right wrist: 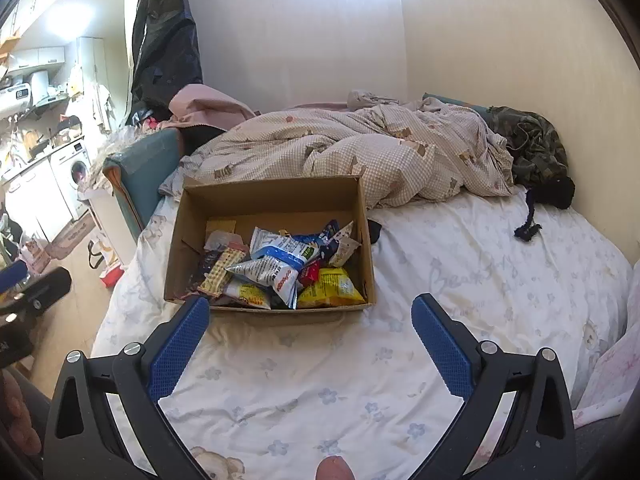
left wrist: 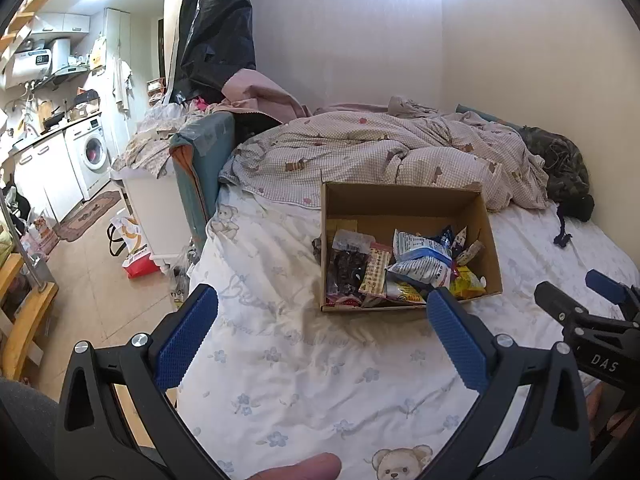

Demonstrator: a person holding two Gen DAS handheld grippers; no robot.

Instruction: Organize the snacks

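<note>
Both tongs, left tongs (left wrist: 322, 306) and right tongs (right wrist: 310, 316), spread wide, gripping nothing. Cardboard box (right wrist: 368, 240) just ahead, snack packets (right wrist: 276, 268) heaped inside. Light, crinkly, slippery probably; best pinched by a sealed edge.

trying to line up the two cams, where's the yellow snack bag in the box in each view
Left wrist: the yellow snack bag lies in the near right corner of the cardboard box, right of centre, just beyond the left gripper.
Right wrist: the bag is in the same corner, near centre, ahead of the right gripper.
Shared landmark: the checked duvet behind the box.
</note>
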